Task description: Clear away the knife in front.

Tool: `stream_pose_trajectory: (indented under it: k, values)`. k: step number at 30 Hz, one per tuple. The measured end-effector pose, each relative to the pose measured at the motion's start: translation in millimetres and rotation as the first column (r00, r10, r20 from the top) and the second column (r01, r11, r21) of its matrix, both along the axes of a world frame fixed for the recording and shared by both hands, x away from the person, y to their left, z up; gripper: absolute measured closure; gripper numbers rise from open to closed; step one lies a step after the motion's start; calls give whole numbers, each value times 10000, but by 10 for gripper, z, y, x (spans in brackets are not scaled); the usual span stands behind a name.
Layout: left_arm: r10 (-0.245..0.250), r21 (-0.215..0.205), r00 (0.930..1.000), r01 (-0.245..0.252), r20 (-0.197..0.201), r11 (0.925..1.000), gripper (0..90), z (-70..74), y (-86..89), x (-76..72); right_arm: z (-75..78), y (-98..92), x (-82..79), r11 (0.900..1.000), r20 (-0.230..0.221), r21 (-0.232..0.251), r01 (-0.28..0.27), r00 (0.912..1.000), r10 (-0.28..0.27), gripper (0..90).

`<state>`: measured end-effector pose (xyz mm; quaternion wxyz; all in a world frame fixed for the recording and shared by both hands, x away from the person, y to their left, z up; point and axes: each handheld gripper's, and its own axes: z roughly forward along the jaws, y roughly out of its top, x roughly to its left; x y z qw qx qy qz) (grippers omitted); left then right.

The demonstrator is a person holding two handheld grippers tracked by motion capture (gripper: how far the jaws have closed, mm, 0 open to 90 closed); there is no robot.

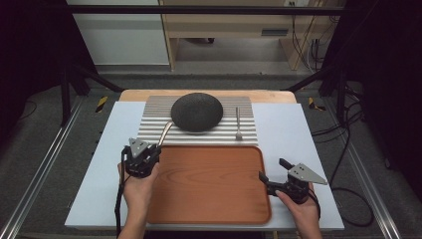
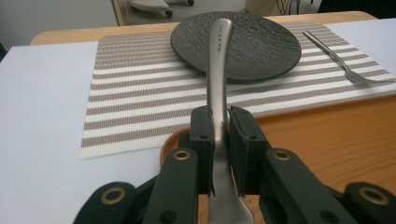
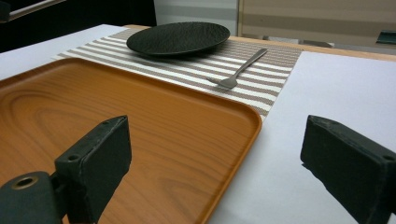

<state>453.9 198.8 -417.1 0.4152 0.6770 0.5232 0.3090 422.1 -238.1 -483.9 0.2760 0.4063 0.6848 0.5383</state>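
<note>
— What are you holding?

— My left tongs (image 2: 219, 140) are clamping a metal utensil (image 2: 217, 70) over the tray's (image 1: 209, 209) far-left corner, handle reaching toward the plate (image 2: 261, 42). My right tongs (image 3: 215, 172) are gaping empty at the tray's right edge.

— What's worrying you?

— The pinch is narrow; the handle may be pivoting, and could clip the plate's rim.

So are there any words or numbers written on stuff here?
Utensil handle held in the left gripper: a small stamped mark, too blurred to read.
Plate, fork, mat, tray: no writing visible.
</note>
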Motion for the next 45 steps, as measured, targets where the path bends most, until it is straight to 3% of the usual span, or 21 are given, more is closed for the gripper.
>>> stream_pose_trajectory:
  k: [13, 17, 31, 36, 45]
  values:
    - [197, -390, 9963, -230, -839, 9990, 800, -278, -120, -178, 9, -14, -11, 10000, 45, 25, -2, 10000, 2, 87]
    - [210, -312, 9934, -247, -1130, 9992, 800, -340, -150, -198, 13, -24, -13, 10000, 68, 62, 3, 10000, -3, 87]
    - [414, -161, 9859, -446, -1622, 9989, 800, -503, -144, -265, 14, -23, -19, 10000, 49, 62, -24, 10000, 23, 87]
    - [368, 23, 9855, -369, -1656, 9993, 800, -534, -167, -256, 11, -23, -14, 10000, 49, 73, -39, 10000, 38, 87]
    - [422, -11, 9827, -431, -1802, 9991, 800, -595, -198, -246, 8, -26, -14, 10000, 41, 81, -52, 10000, 52, 86]
